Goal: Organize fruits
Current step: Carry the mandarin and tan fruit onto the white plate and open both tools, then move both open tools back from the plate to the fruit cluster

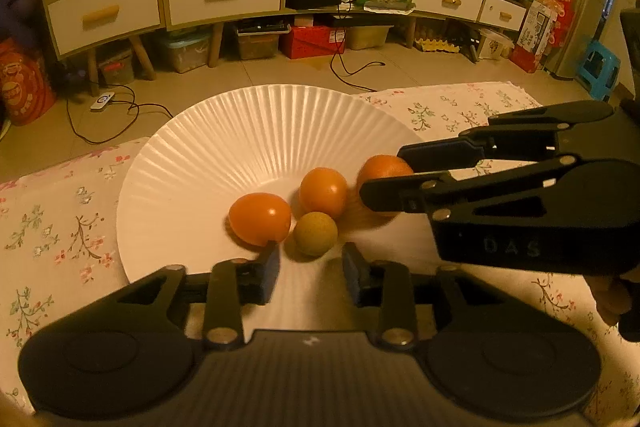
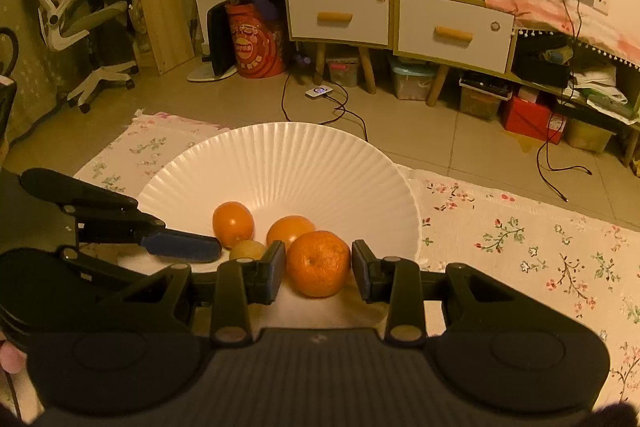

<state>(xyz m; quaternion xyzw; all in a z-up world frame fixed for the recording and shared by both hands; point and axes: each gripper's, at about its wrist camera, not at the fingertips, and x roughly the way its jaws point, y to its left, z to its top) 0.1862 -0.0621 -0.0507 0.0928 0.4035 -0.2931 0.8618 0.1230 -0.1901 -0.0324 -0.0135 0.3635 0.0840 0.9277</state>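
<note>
White fluted plate [image 1: 248,131] on floral cloth, four fruits near centre. Left gripper [image 1: 310,273] fingers released, empty, just short of small greenish fruit [image 1: 315,233]. Right gripper [image 2: 319,271] fingers grasping mandarin [image 2: 319,263] (soft skin, bruises easily; hold at widest part). Mandarin underside hidden; plate contact unclear.

The wide white plate [image 1: 256,131] looks like matt, finely pleated paper or ceramic, which of the two I cannot tell; it rests on a pale floral woven cloth [image 1: 60,219] with a soft, dull nap. The smooth orange tomato-like fruit [image 1: 260,218] is glossy with a bright highlight; the dimpled orange mandarin [image 2: 319,263] is rough-skinned; the small dull greenish-brown round fruit [image 1: 315,234] is matt; the black plastic right gripper [image 2: 319,269] has matt ribbed housing, metal rivets and blue rubbery pads.
</note>
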